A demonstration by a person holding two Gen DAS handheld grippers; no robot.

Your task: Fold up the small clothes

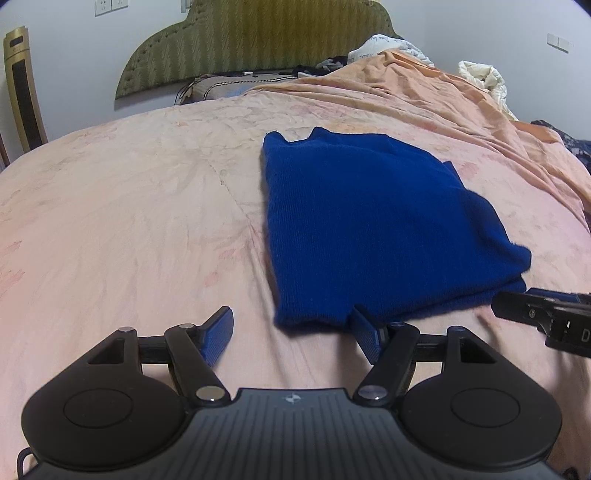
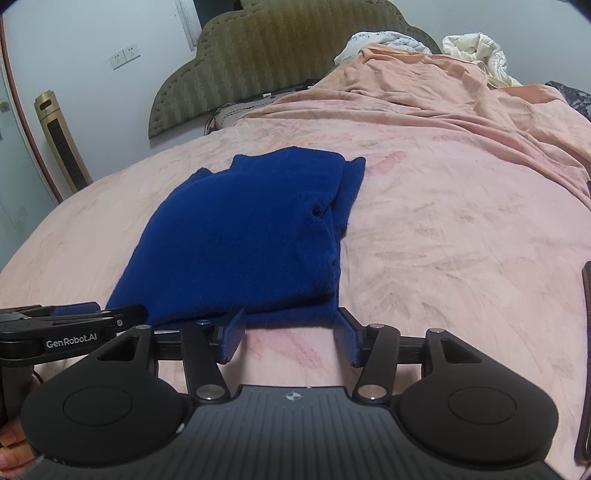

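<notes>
A dark blue knit garment (image 1: 373,225) lies folded into a rough rectangle on the pink bedspread (image 1: 129,221). It also shows in the right wrist view (image 2: 251,240). My left gripper (image 1: 293,325) is open and empty, its fingertips at the garment's near left corner. My right gripper (image 2: 290,326) is open and empty, its fingertips at the garment's near right edge. The right gripper's tip shows at the right of the left wrist view (image 1: 535,314). The left gripper shows at the left of the right wrist view (image 2: 74,321).
A green padded headboard (image 1: 258,33) stands at the far end. An orange blanket (image 1: 461,107) is heaped at the right with white bedding (image 1: 484,77) behind it. A gold tower appliance (image 2: 62,147) stands by the wall on the left.
</notes>
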